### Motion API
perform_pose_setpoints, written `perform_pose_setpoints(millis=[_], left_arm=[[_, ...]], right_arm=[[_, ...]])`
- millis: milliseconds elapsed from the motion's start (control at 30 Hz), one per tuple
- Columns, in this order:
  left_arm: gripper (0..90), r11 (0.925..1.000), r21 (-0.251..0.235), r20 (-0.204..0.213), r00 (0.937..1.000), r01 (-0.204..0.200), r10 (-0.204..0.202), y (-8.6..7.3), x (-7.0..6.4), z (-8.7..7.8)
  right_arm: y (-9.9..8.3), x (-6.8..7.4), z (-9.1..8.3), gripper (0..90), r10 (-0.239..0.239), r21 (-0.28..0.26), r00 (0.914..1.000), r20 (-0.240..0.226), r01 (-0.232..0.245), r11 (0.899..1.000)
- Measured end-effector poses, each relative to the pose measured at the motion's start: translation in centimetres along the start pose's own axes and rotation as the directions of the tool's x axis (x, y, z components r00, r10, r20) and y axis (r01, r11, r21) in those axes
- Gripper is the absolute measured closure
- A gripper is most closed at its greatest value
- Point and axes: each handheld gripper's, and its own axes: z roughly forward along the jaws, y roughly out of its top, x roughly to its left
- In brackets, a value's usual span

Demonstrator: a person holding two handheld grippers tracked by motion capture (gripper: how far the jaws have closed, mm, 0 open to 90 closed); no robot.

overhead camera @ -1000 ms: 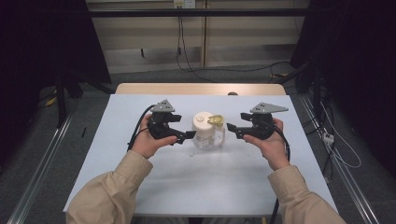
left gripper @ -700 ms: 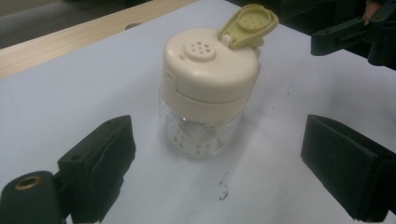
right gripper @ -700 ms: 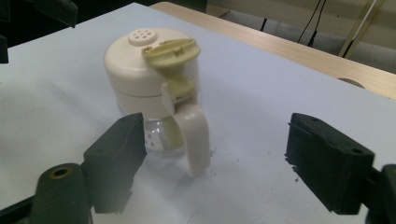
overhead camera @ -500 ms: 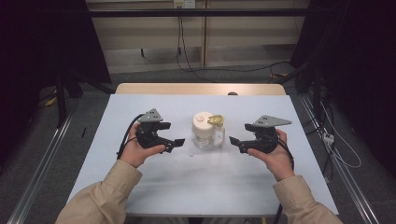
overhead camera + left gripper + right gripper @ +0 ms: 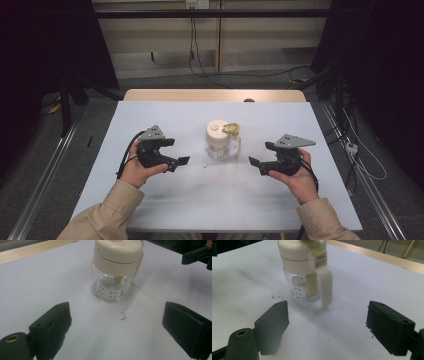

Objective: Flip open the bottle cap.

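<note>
Black-jawed, each hand-held gripper, left (image 5: 176, 157) and right (image 5: 260, 161), gapes wide, empty, flanking the glass jar (image 5: 221, 140).

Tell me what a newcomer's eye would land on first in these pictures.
A small clear jar with a cream lid and handle stands upright alone near the middle of the pale table. On either side of it, apart from it, the left gripper and the right gripper point inward with jaws wide open. A few dark specks lie on the table just in front of the jar.
</note>
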Motion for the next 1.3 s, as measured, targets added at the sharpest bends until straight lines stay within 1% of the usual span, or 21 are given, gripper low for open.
perform_pose_setpoints(millis=[33, 133, 200, 267, 333, 533, 700, 833, 867, 900, 967, 1067, 1167, 1233, 1267, 1300], left_arm=[[8.1, 1.0, -0.006, 0.0, 1.0, 0.001, -0.001, -0.2, 0.1, -0.1], [7.4, 1.0, -0.006, -0.007, 1.0, -0.004, 0.004, -0.7, 0.1, -0.6], [7.2, 1.0, 0.002, -0.009, 0.9999, -0.008, 0.008, -1.1, 0.2, -0.9], [6.7, 0.9999, 0.004, -0.02, 0.9997, -0.015, 0.015, -1.4, 0.3, -1.1], [6.5, 1.0, 0.003, -0.017, 0.9998, -0.009, 0.01, -1.8, 0.3, -1.4], [6.5, 0.9999, 0.008, -0.031, 0.9994, -0.014, 0.014, -3.0, 0.4, -2.2], [6.5, 1.0, 0.001, -0.035, 0.9994, 0.003, -0.003, -3.9, 0.6, -2.8], [6.5, 0.9999, 0.012, -0.037, 0.9993, -0.003, 0.003, -4.5, 0.6, -3.3], [6.5, 1.0, 0.006, -0.036, 0.9993, -0.001, 0.001, -4.7, 0.6, -3.3], [6.5, 1.0, 0.002, -0.036, 0.9993, -0.007, 0.007, -4.8, 0.6, -3.5], [6.5, 1.0, 0.005, -0.034, 0.9994, -0.005, 0.005, -5.2, 0.7, -3.7], [6.5, 0.9998, 0.017, -0.045, 0.999, -0.005, 0.005, -5.7, 0.9, -4.1], [6.4, 0.9999, 0.008, -0.048, 0.9988, 0.009, -0.009, -6.0, 1.0, -4.5], [6.4, 1.0, 0.003, -0.052, 0.9987, 0.005, -0.005, -6.3, 1.0, -4.6], [6.4, 1.0, 0.005, -0.05, 0.9987, 0.002, -0.002, -6.4, 1.0, -4.7], [6.5, 0.9999, 0.017, -0.051, 0.9987, 0.001, 0.0, -6.6, 0.9, -4.7]], right_arm=[[-0.2, 0.0, 0.0, 17.3, 0.001, 0.002, 1.0, 0.001, -0.001, 1.0], [-0.8, 0.1, 0.0, 17.2, 0.01, 0.013, 1.0, -0.002, -0.01, 1.0], [-1.2, 0.2, 0.0, 17.2, 0.011, 0.018, 0.9999, -0.005, -0.011, 1.0], [-1.6, 0.3, 0.0, 17.1, 0.012, 0.02, 0.9999, -0.003, -0.012, 1.0], [-1.9, 0.3, -0.1, 17.1, 0.014, 0.023, 0.9999, -0.003, -0.014, 1.0], [-2.5, 0.3, -0.5, 17.1, 0.019, 0.023, 0.9998, 0.01, -0.019, 1.0], [-3.1, 0.3, -0.8, 17.2, 0.024, 0.028, 0.9996, 0.014, -0.024, 0.999], [-3.6, 0.5, -0.8, 17.3, 0.027, 0.033, 0.9995, 0.018, -0.028, 0.999], [-3.7, 0.5, -0.9, 17.3, 0.025, 0.036, 0.9995, 0.019, -0.025, 0.999], [-3.8, 0.6, -0.9, 17.3, 0.021, 0.037, 0.9996, 0.019, -0.022, 0.999], [-4.1, 0.7, -0.9, 17.3, 0.022, 0.036, 0.9996, 0.016, -0.023, 0.999], [-4.3, 0.8, -1.1, 17.3, 0.024, 0.035, 0.9995, 0.018, -0.025, 0.999], [-4.6, 0.9, -1.3, 17.3, 0.026, 0.031, 0.9994, 0.021, -0.027, 0.999], [-4.8, 1.0, -1.5, 17.4, 0.03, 0.038, 0.9993, 0.024, -0.03, 0.999], [-4.9, 1.0, -1.5, 17.4, 0.028, 0.037, 0.9993, 0.024, -0.029, 0.999], [-5.0, 1.0, -1.6, 17.4, 0.027, 0.037, 0.9993, 0.026, -0.028, 0.999]])
